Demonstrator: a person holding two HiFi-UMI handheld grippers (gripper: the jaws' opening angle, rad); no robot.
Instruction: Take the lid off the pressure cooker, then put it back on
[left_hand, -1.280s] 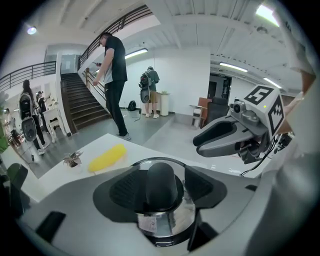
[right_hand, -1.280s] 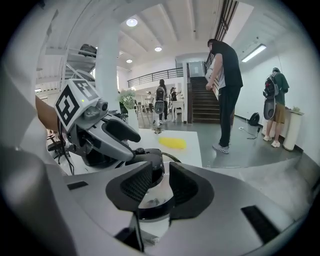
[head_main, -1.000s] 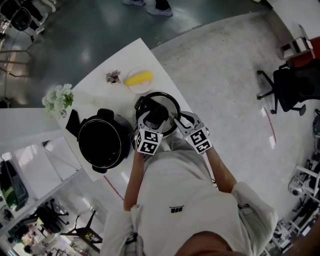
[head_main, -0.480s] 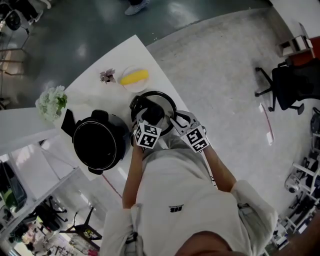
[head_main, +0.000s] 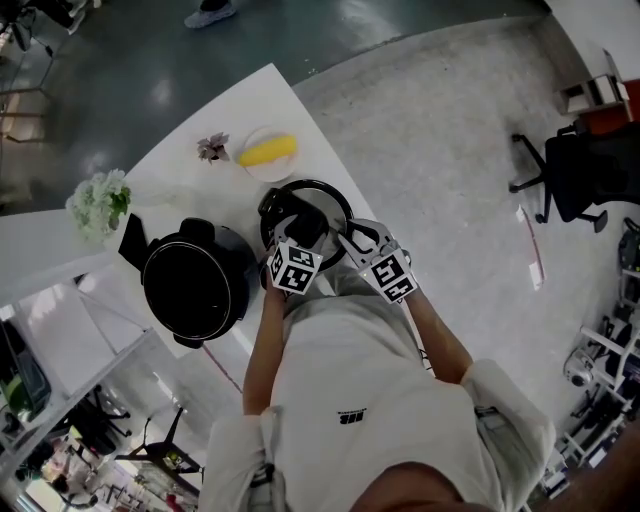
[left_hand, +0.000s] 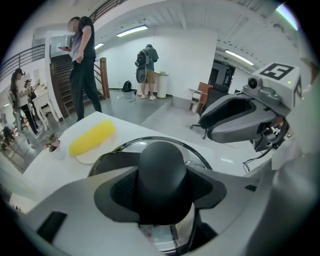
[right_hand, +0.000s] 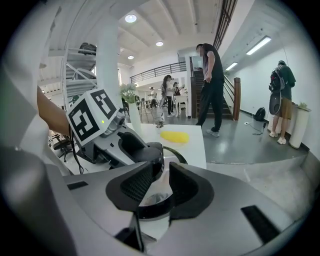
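The steel pressure cooker lid (head_main: 327, 199) lies low over the white table (head_main: 190, 185), to the right of the open black cooker pot (head_main: 195, 285). My left gripper (head_main: 303, 233) reaches down onto the lid's black knob (left_hand: 162, 167). Its jaws are closing, and the pads touch the knob on both sides. My right gripper (head_main: 347, 241) sits at the lid's right rim. In the right gripper view its pads stand close together with the dark rim (right_hand: 150, 212) running between them. Whether the lid rests fully on the table is not visible.
Beyond the lid a small plate holds a yellow item (head_main: 268, 152), with a dried flower (head_main: 211, 148) beside it. A bunch of white flowers (head_main: 97, 200) stands behind the pot. The table's edge is close to my body. Several people stand in the room (left_hand: 80, 65).
Both grippers have stayed at the lid, and the left one has sunk a little with it toward the table. The head view has shifted slightly.
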